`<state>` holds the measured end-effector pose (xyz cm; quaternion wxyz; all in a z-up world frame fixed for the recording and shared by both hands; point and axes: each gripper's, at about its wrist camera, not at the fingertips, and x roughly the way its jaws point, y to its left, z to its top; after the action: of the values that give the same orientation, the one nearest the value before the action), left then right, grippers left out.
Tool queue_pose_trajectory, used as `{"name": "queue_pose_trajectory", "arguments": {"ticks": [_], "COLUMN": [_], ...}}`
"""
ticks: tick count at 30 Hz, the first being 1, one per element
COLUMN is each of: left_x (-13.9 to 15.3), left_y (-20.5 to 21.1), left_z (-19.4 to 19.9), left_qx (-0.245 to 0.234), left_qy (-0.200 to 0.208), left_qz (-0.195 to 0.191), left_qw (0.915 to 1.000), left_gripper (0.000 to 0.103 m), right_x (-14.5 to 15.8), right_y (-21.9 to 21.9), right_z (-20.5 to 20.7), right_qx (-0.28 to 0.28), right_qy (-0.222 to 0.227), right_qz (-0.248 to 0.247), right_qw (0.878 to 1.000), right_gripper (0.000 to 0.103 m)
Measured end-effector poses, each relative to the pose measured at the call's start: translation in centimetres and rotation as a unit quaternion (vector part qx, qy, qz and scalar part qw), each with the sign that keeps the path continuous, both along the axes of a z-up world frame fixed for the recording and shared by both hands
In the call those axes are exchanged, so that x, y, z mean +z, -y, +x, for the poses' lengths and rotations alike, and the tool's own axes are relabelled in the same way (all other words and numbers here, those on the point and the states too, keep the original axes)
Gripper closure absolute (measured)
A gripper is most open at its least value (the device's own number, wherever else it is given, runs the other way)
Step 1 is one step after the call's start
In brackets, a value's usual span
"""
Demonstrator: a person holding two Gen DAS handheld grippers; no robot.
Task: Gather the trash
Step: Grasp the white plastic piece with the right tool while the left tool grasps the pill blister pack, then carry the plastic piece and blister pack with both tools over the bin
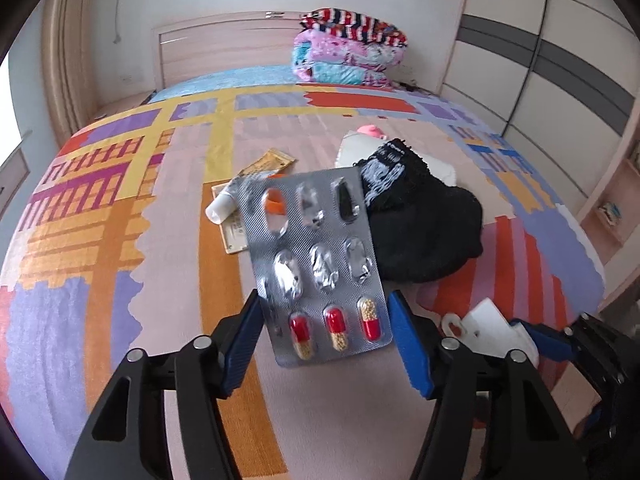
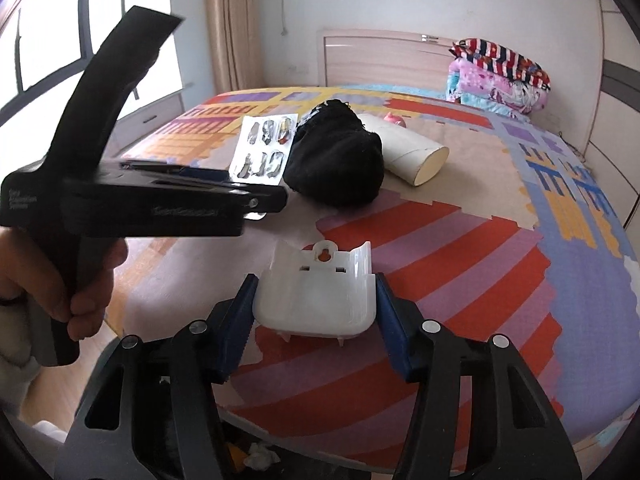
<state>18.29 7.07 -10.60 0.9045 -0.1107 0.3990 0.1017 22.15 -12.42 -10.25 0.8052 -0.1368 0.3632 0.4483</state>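
Observation:
A silver blister pack (image 1: pixel 320 248) with three red-and-yellow capsules left in it stands up off the bed, and my left gripper (image 1: pixel 323 300) is shut on its lower edges. From the right wrist view the same pack (image 2: pixel 266 144) sticks out beyond the left gripper (image 2: pixel 276 196), which a hand (image 2: pixel 80 284) holds. My right gripper (image 2: pixel 315 280) is shut on a white plastic shell (image 2: pixel 316 296) with a keyhole slot, just above the striped bedspread (image 2: pixel 460 264). In the left wrist view that shell (image 1: pixel 488 326) and the right gripper (image 1: pixel 536 338) show at the lower right.
On the bed lie a black cloth (image 1: pixel 424 224), a white cardboard roll (image 2: pixel 416 156), a pink item (image 1: pixel 370 131), a small white tube (image 1: pixel 222 206) and a yellow sachet (image 1: pixel 270 162). Folded blankets (image 1: pixel 348 48) sit by the headboard. A wardrobe (image 1: pixel 540 60) stands to the right. Crumpled tissue (image 2: pixel 262 458) lies below.

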Motion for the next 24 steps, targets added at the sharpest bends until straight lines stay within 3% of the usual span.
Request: {"name": "queue_pose_trajectory", "arguments": {"ticks": [13, 24], "left_x": [1.7, 3.5], "left_y": [0.0, 2.2], "left_z": [-3.0, -7.4], "left_qx": [-0.012, -0.054], "left_qy": [0.023, 0.038], "left_qz": [0.005, 0.015], "left_qw": [0.9997, 0.9977], "left_gripper": [0.045, 0.045], "right_x": [1.3, 2.7], "right_y": [0.7, 2.8], "right_z": [-0.3, -2.0], "right_qx": [0.008, 0.028], "right_qy": [0.012, 0.018], "right_qz": [0.014, 0.021], "right_qw": [1.000, 0.999], "right_gripper": [0.047, 0.047]}}
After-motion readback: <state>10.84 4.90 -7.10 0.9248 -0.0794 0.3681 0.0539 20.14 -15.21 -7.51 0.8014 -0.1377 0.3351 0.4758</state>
